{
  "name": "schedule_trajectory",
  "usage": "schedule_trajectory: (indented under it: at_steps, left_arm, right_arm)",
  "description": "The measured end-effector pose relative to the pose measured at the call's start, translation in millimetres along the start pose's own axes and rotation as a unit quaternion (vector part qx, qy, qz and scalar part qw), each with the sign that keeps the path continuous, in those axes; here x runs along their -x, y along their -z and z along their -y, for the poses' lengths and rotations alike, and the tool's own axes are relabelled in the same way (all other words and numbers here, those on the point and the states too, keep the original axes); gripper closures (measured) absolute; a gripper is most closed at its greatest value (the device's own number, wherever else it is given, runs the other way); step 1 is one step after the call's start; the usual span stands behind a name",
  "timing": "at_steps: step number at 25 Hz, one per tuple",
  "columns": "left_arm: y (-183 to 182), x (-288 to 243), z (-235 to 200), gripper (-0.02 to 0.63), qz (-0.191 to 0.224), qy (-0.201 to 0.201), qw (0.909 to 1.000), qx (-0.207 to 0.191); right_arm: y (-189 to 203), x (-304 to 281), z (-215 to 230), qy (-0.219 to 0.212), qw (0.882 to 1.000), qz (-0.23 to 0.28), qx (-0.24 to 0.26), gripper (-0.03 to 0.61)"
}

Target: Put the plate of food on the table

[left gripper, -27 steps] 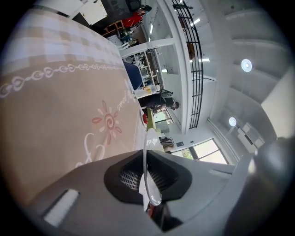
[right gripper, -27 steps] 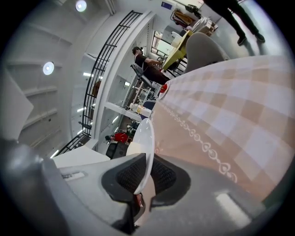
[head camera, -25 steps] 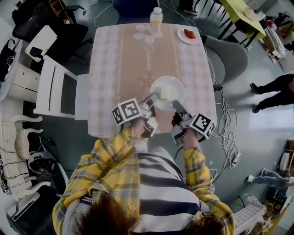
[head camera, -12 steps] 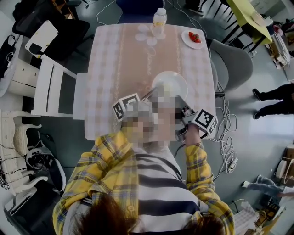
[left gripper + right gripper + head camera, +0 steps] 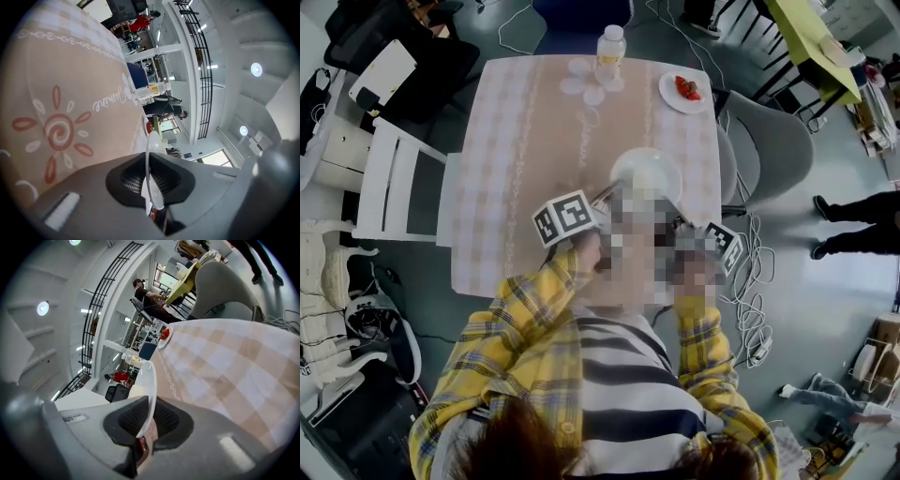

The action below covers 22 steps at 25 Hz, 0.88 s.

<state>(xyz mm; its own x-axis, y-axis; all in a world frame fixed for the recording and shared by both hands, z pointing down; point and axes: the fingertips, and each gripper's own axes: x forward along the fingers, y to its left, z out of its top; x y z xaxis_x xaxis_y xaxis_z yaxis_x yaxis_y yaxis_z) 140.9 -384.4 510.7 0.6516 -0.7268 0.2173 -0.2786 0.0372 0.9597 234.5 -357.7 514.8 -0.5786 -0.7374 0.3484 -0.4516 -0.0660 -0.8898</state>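
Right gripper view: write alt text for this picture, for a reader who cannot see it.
The right gripper is clamped on the rim of a white plate, seen edge-on, with a table in a checked cloth stretching ahead. Near the table's far edge sits a small plate of red food, with a grey chair beyond.

White plate (image 5: 645, 169); surface (image 5: 502, 178) pink-white checks w/ beige centre strip, reddish sun motif (image 5: 58, 133). Person's shirt (image 5: 520, 337) yellow plaid, top (image 5: 619, 375) underneath navy/white stripes. Far small plate (image 5: 667, 87): red food (image 5: 686, 89).
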Motion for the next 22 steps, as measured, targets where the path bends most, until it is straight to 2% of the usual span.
schedule_trajectory:
  at_steps: [11,22]
  left_arm:
    - [0.6,-70.3,5.1,0.611,0.003,-0.009,1.0000,-0.001]
    - [-6.9,-118.7,0.5,0.611,0.009,-0.026,0.9996,-0.004]
  right_arm:
    - [-64.4,-14.3,28.4,0.006,1.000,-0.005,-0.009,0.554]
    - [-104.1,-34.1,50.1,0.012,1.000,-0.010,-0.019,0.553]
